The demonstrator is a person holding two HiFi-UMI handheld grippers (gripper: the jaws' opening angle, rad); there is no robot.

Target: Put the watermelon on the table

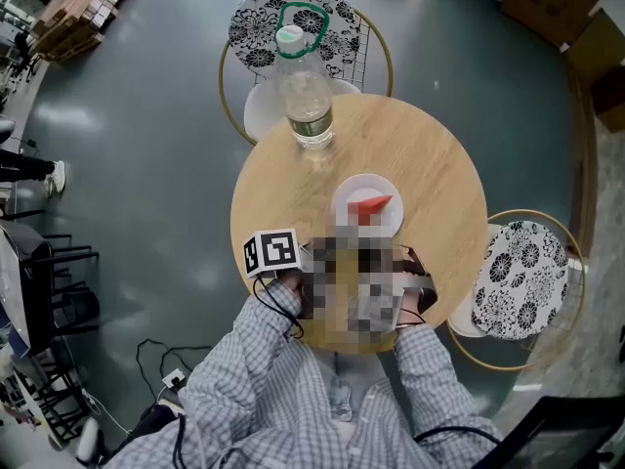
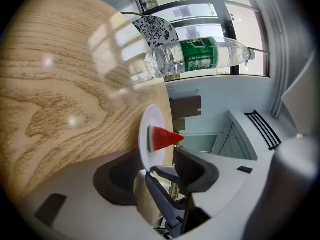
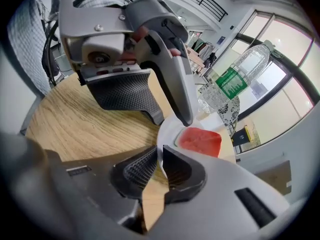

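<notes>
Watermelon (image 2: 162,138) rests on the plate (image 2: 144,134). Left gripper (image 2: 157,171), rolled sideways, holds its jaws spread astride the rim; right gripper (image 3: 159,166), angled down, pinches it.

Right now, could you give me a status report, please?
Left gripper open astride plate rim. Right gripper shut on plate. Watermelon on plate, on table. Bottle stands apart.

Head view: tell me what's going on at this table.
A person works two grippers at a round table. The watermelon sits on a white plate near them, and a bottle stands at the far side. The right gripper is shut on the plate's near rim. The left gripper is open, its jaws apart around that same rim.
</notes>
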